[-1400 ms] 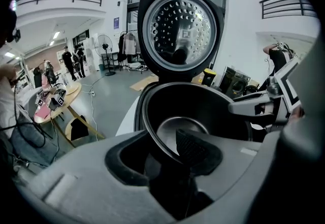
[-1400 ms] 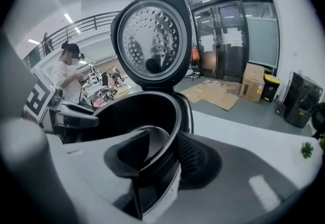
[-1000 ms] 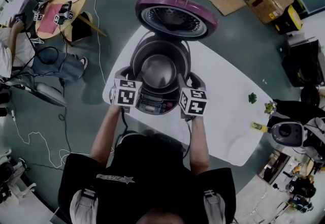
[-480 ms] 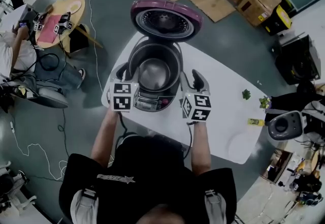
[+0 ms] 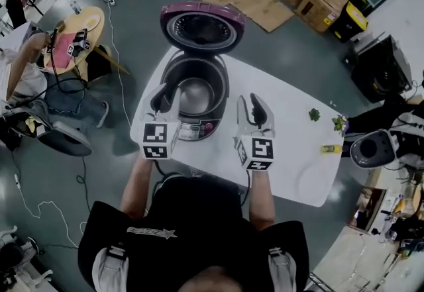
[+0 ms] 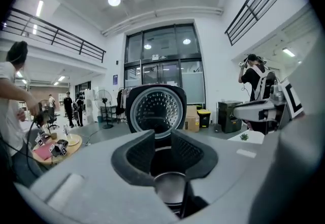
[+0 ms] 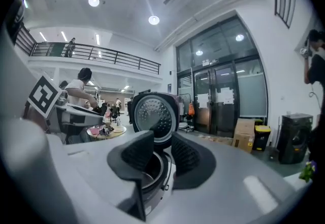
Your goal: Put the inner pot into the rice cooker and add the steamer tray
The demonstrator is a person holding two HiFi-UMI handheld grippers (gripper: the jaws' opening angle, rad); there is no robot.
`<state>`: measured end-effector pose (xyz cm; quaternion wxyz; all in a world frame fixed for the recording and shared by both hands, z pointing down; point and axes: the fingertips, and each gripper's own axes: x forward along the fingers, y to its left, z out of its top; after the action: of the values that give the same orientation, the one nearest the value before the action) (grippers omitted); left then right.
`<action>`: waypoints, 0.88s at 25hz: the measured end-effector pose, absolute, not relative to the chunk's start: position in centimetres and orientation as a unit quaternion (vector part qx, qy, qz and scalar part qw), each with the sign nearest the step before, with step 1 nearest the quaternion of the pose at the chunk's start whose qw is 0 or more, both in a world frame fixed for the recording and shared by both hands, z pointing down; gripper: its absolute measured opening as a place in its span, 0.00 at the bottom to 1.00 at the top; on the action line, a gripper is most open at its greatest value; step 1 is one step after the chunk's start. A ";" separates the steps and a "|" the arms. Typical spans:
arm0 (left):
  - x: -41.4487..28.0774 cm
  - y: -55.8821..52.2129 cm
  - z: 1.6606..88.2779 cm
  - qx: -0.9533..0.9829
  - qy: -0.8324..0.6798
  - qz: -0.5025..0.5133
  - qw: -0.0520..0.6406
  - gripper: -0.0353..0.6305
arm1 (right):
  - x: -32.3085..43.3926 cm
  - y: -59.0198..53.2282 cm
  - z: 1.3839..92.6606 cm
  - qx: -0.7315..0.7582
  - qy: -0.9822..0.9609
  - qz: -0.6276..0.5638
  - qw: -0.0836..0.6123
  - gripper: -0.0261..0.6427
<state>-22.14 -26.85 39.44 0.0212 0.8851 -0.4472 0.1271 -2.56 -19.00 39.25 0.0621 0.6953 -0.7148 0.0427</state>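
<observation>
The rice cooker [image 5: 195,130] stands at the far left corner of the white table [image 5: 291,145], its purple lid [image 5: 202,26] tipped up and the inner pot [image 5: 197,95] already sitting inside it. The left claw [image 5: 164,96] hangs over the table's left edge, just beside the cooker, and the right claw [image 5: 252,108] is above the near edge on the cooker's other side. Both claws have just been closing, but their jaws stand slightly apart with nothing between them.

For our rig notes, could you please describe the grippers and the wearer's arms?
Both the left gripper and the right gripper are pale grey with black ribbed pads and a white cube bearing black square markers. The person wears a black short-sleeved top.
</observation>
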 end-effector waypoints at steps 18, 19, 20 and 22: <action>-18.7 -24.3 39.0 0.905 -0.410 0.116 -0.011 0.07 | -0.4 -15.0 39.0 0.737 -0.674 0.024 0.050 0.05; -18.1 -24.1 38.9 0.907 -0.405 0.116 -0.014 0.07 | 0.1 -14.7 38.9 0.741 -0.670 0.024 0.050 0.05; -17.4 -24.0 38.7 0.909 -0.399 0.117 -0.017 0.07 | 0.7 -14.3 38.8 0.745 -0.665 0.024 0.049 0.05; -15.9 -23.6 38.5 0.914 -0.387 0.118 -0.022 0.07 | 1.9 -13.6 38.7 0.753 -0.655 0.023 0.048 0.05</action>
<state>-15.95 -23.63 38.49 -0.0223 0.9143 -0.3867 0.1183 1.86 -13.60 38.73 0.0477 0.7534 -0.6554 0.0233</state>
